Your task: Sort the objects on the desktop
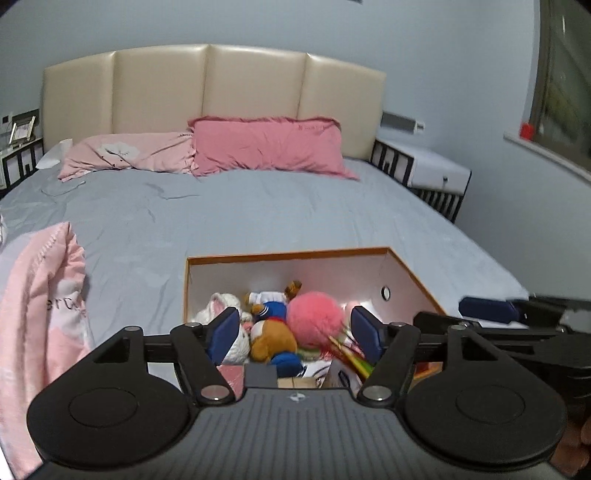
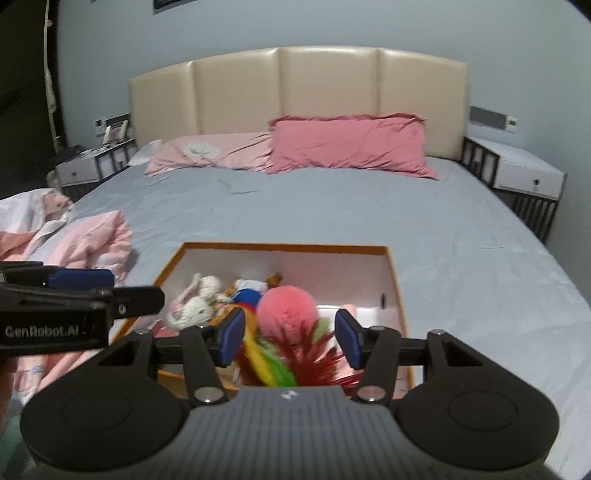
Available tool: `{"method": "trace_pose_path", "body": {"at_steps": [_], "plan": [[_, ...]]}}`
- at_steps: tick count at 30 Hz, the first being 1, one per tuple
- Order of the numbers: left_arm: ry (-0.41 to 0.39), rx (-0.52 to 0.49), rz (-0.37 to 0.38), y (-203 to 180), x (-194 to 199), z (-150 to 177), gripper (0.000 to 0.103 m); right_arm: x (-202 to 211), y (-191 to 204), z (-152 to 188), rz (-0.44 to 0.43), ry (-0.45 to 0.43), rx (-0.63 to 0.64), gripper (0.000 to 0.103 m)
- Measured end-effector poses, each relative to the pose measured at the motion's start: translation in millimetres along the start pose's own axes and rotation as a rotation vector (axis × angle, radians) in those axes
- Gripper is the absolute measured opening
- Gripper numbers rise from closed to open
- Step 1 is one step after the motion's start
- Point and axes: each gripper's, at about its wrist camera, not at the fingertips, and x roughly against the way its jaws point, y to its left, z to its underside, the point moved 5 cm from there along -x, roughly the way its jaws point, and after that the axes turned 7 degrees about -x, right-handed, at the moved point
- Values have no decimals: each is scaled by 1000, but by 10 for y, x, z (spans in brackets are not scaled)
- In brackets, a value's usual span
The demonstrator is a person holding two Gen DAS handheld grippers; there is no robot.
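Both the left gripper (image 1: 293, 328) and right gripper (image 2: 290, 336) gape wide, empty, above the toy box (image 1: 413, 275) at lower centre

Pale blue walls (image 2: 369, 26) behind a cream padded headboard (image 2: 295, 96); window (image 1: 561, 74) at two o'clock; white nightstands (image 2: 524, 173) flank the grey-sheeted bed (image 2: 332, 214).

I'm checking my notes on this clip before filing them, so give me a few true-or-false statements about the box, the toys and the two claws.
1. The box sits on the bed. True.
2. The left claw is shut on the pink pompom. False: its fingers stand apart and hold nothing.
3. A white plush rabbit lies in the box. True.
4. The box is closed with a lid. False: it is open, with toys visible inside.
5. The right claw is open. True.
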Motion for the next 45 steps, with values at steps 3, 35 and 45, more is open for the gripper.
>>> {"method": "trace_pose_path", "body": {"at_steps": [3,35,45], "plan": [[28,30,17,43,-123,94,78,-62,-97,61,24,1,-18,59],[253,5,-84,-11,-691,500,88,-615,-225,445,47,136,14,62],[262,-40,-107,-46,-700,518,89,-622,-217,454,52,134,19,63]]}}
